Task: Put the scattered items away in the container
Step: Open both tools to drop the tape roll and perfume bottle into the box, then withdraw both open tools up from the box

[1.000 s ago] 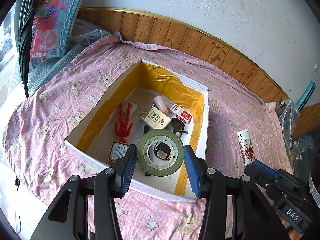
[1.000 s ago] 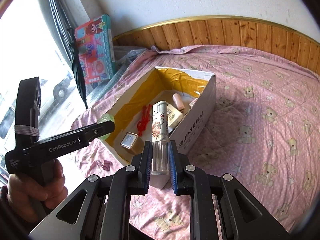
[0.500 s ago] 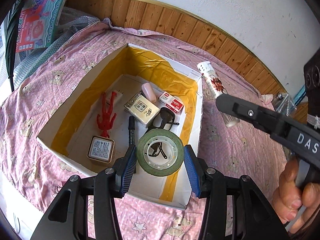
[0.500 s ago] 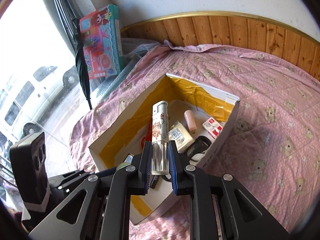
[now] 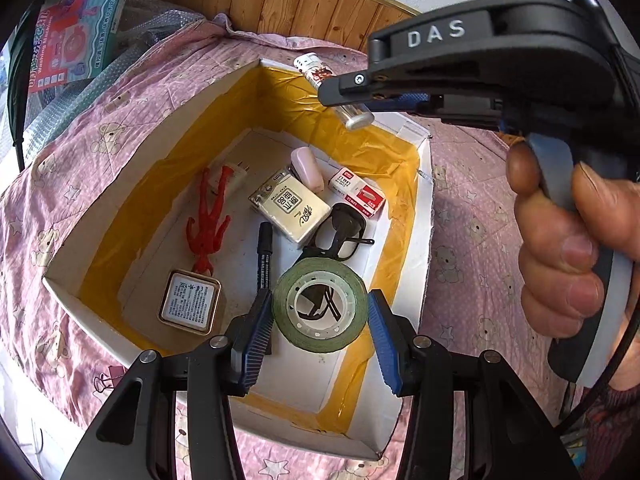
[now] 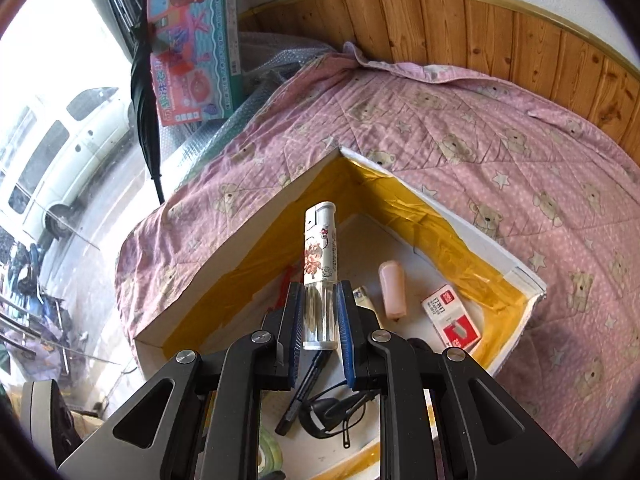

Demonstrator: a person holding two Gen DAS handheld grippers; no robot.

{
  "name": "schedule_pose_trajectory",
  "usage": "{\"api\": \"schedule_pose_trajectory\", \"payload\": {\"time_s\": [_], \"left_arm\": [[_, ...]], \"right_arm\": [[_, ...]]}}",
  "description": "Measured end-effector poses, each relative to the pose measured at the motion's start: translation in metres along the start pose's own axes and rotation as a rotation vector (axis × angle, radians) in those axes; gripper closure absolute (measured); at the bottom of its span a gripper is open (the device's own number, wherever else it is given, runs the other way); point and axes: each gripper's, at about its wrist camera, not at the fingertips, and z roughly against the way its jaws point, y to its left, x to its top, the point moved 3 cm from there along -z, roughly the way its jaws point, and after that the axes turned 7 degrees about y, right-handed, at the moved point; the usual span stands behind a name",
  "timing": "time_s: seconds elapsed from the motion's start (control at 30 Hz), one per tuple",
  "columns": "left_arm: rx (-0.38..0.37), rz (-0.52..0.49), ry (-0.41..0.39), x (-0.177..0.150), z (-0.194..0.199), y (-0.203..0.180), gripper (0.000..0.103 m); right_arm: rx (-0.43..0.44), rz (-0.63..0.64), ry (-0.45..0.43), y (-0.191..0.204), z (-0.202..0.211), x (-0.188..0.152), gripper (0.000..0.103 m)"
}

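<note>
Nearly there: your left gripper [image 5: 320, 316] clamps the green tape roll [image 5: 320, 305] and your right gripper [image 6: 319, 316] pinches the lighter [image 6: 320, 264], both above the well-filled box [image 5: 424, 184], neither released.

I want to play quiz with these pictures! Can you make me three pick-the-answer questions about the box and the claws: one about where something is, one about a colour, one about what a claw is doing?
1. Where is the black marker?
A. Inside the box
B. On the blanket
C. In a claw

2. What colour is the roll of tape?
A. Red
B. Green
C. Blue

3. What is the right claw doing?
A. Hanging open
B. Gripping a little bottle
C. Gripping the pink case

Answers: 1 A, it lies on the floor of the box. 2 B, its outer band is green. 3 B, its fingers squeeze the bottle above the box.
</note>
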Motion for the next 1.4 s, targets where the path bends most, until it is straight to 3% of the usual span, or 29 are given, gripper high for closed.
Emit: {"api": "schedule_pose_trajectory", "payload": {"time_s": [0.37, 0.47, 0.53, 0.87, 0.93, 1.03, 1.23, 1.4], "left_arm": [[0.026, 0.015, 0.008, 0.010, -0.011, 0.010, 0.054], [0.054, -0.008, -0.004, 0.013, -0.014, 0.008, 0.054], [0.065, -0.007, -0.005, 0.013, -0.015, 0.010, 0.054], [0.055, 0.001, 0.002, -0.009, -0.005, 0.020, 0.052], [0.011, 0.012, 0.005, -0.010, -0.002, 0.019, 0.041], [0.005, 0.014, -0.022, -0.010, 0.006, 0.018, 0.039], [0.003, 0.022, -0.060, -0.010, 0.028, 0.028, 0.039], [0.012, 0.026, -0.072, -0.022, 0.045, 0.040, 0.039]], "right_arm": [[-0.043, 0.041, 0.047, -0.009, -0.046, 0.033, 0.085], [-0.097, 0.041, 0.023, -0.016, -0.048, 0.034, 0.057], [-0.099, 0.029, 0.012, -0.021, -0.042, 0.029, 0.057], [-0.142, 0.109, -0.066, -0.001, 0.039, -0.032, 0.057], [-0.147, 0.113, -0.070, 0.006, 0.051, -0.044, 0.057], [-0.141, 0.118, -0.079, 0.017, 0.068, -0.061, 0.057], [-0.145, 0.147, -0.085, 0.040, 0.091, -0.097, 0.057], [-0.209, 0.181, -0.053, 0.059, 0.091, -0.126, 0.053]]}}
